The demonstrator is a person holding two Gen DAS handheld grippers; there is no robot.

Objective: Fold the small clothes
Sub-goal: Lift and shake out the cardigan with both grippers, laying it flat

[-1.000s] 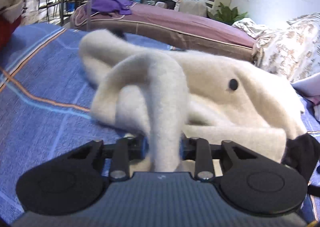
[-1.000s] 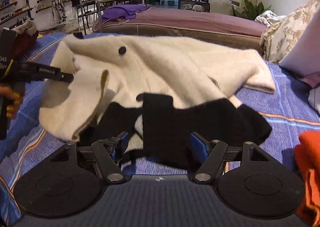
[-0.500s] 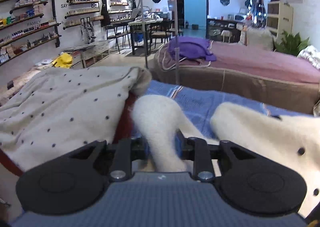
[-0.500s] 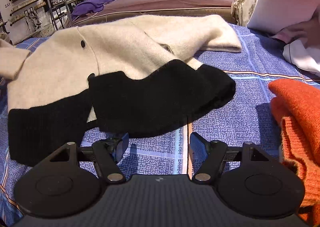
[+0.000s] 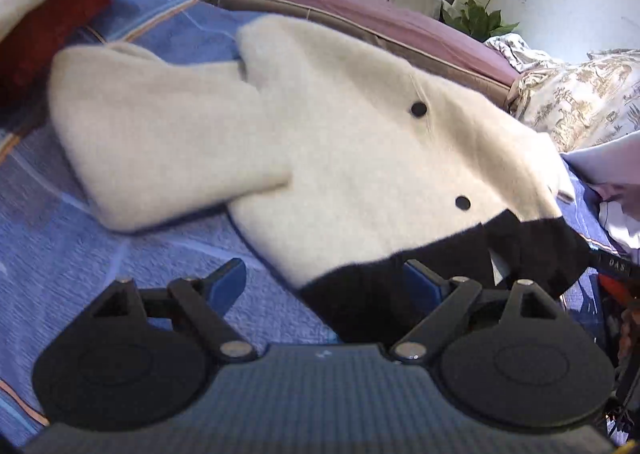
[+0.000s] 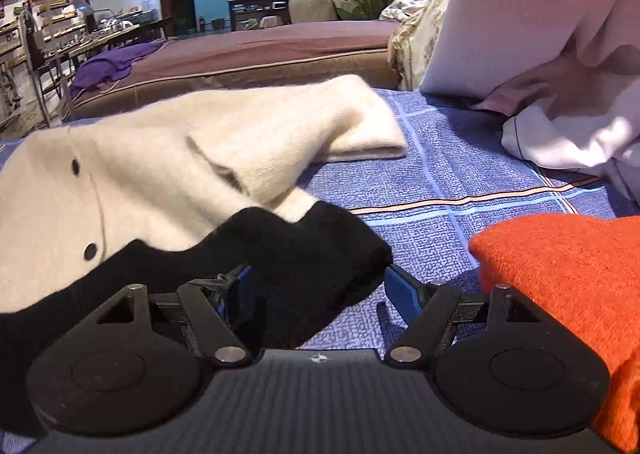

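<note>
The left gripper point(image 5: 324, 282) points steeply down at the bed point(image 5: 100, 262), its jaws opening wide; the black hem of the cream cardigan point(image 5: 360, 157) lies between them near the right-hand finger, with no pad pressing on it. The right gripper point(image 6: 318, 290) also tilts downward, jaws apart, with the hem's black corner point(image 6: 312, 254) lying loose between them. The cardigan is spread flat across the blue striped bedspread, one sleeve point(image 5: 160, 141) folded out toward the bed's left side, the other sleeve point(image 6: 320, 121) lying toward the far edge. Bare bedspread lies open left of the left gripper. To the right, an orange knit point(image 6: 560, 266) sits just beside the right gripper, and pale clothes point(image 6: 560, 133) crowd the far right corner.
</note>
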